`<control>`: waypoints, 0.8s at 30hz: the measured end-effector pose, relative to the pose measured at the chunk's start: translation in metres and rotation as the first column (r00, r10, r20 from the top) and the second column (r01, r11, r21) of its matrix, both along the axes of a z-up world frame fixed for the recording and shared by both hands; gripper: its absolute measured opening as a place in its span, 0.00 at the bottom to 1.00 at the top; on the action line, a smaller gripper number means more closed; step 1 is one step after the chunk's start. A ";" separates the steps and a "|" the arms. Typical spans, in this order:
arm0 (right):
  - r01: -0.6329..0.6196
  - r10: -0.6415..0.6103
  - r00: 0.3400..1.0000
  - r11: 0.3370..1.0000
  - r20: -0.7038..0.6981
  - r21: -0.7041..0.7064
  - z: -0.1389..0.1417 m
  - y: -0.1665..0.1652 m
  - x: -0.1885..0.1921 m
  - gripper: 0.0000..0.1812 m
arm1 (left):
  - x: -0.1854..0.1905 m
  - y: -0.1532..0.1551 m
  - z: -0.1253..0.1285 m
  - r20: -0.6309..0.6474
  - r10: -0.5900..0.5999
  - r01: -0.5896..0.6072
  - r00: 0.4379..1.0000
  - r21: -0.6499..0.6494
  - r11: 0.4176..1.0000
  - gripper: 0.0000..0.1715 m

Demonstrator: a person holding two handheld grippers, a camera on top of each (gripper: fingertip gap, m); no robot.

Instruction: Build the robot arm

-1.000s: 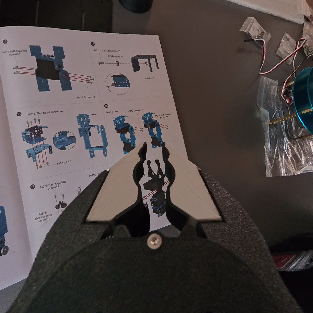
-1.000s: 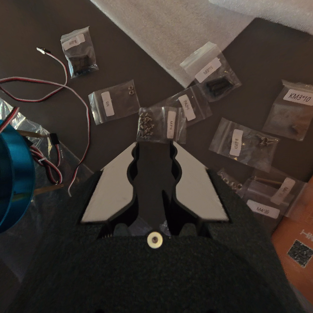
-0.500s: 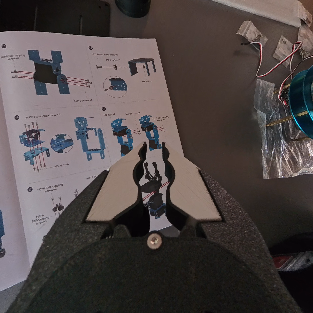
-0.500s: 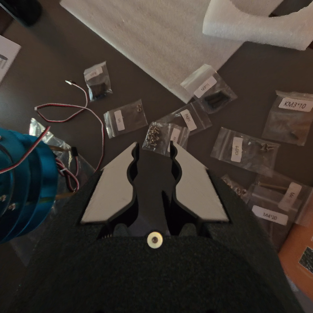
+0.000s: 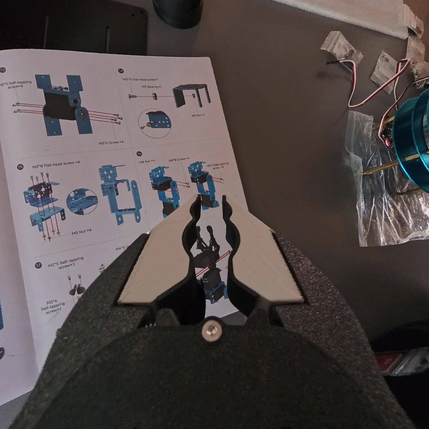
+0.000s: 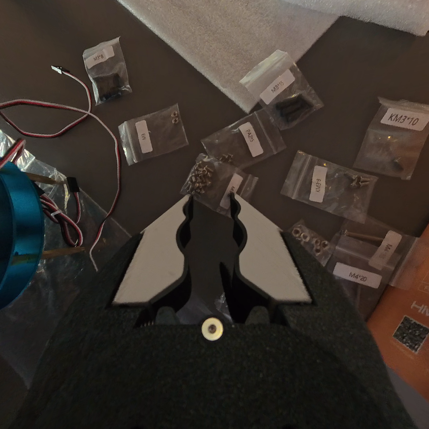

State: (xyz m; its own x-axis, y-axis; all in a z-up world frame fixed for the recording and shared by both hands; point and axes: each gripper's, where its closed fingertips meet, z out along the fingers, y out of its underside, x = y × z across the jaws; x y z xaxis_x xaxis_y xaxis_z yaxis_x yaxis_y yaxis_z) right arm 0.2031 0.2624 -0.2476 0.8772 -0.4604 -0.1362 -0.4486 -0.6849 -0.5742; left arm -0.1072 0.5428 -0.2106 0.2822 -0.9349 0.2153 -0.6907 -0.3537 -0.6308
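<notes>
**Supervisor:** Left side, report.

**Operator:** I have the left gripper (image 5: 211, 197) hovering over an open instruction booklet (image 5: 104, 151), which lies on the desk (image 5: 290, 116) well left of the blue metal drum (image 5: 413, 144). Jaws are slightly apart, with nothing between them but the printed page below. This view has barely shifted in the last second.

**Supervisor:** Right side?

**Operator:** The right gripper (image 6: 210, 197) has come lower and closer in the last half second. Its jaws stand apart and empty. A small clear bag of silver screws (image 6: 209, 183), to the right of the drum, now sits at the fingertips, and the right-hand tip overlaps its label. I cannot tell whether they touch.

**Supervisor:** Surroundings?

**Operator:** More labelled bags are scattered further right of the drum. A striped wire (image 6: 92, 120) loops between the drum and the bags. A white foam sheet (image 6: 232, 46) lies beyond them.
</notes>
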 end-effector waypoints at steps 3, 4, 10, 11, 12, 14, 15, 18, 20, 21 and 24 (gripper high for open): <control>0.008 -0.008 0.999 1.000 0.040 -0.009 -0.001 0.008 0.012 0.17 | 0.001 0.001 0.002 0.005 0.002 -0.002 1.000 0.004 1.000 0.10; 0.009 -0.009 0.999 1.000 0.045 -0.011 -0.001 0.010 0.015 0.17 | 0.000 0.001 0.003 0.005 0.004 -0.004 1.000 0.005 1.000 0.10; -0.066 0.061 0.995 0.996 0.077 0.059 0.022 0.033 0.017 0.18 | -0.003 0.004 0.008 0.014 0.015 -0.016 1.000 0.020 1.000 0.10; -0.153 0.145 0.985 0.984 0.091 0.090 0.029 0.046 0.006 0.19 | -0.004 0.005 0.009 0.015 0.015 -0.016 1.000 0.022 1.000 0.10; -0.242 0.233 0.968 0.965 0.099 0.097 0.031 0.058 -0.005 0.19 | -0.004 0.005 0.009 0.016 0.016 -0.016 1.000 0.022 1.000 0.10; -0.359 0.351 0.929 0.932 0.113 0.053 0.026 0.080 -0.016 0.18 | -0.003 0.003 0.009 0.020 0.013 -0.013 1.000 0.016 1.000 0.10; -0.400 0.392 0.912 0.915 0.123 0.049 0.025 0.094 -0.018 0.18 | -0.002 0.002 0.009 0.023 0.009 -0.009 1.000 0.015 1.000 0.10; -0.489 0.482 0.872 0.868 0.087 0.089 0.022 0.135 -0.028 0.17 | 0.000 -0.002 0.010 0.028 -0.008 0.008 1.000 0.025 1.000 0.10; -0.538 0.533 0.842 0.840 0.082 0.071 0.013 0.151 -0.035 0.17 | 0.000 -0.003 0.012 0.033 -0.011 0.010 0.999 0.037 0.999 0.10; -0.554 0.550 0.831 0.831 0.083 0.043 0.006 0.155 -0.037 0.17 | -0.001 -0.003 0.013 0.035 -0.009 0.008 0.999 0.039 0.999 0.10; -0.564 0.559 0.820 0.826 0.128 0.009 -0.001 0.160 -0.040 0.17 | -0.006 -0.001 0.013 0.041 0.012 -0.014 0.999 0.038 0.999 0.10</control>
State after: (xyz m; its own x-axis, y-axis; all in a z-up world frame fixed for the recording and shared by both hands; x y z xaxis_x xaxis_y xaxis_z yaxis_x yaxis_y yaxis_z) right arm 0.1627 0.4222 -0.2489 0.9923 0.1207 -0.0270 0.0764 -0.7704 -0.6330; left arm -0.1135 0.5419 -0.1971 0.2859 -0.9390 0.1911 -0.6595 -0.3375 -0.6717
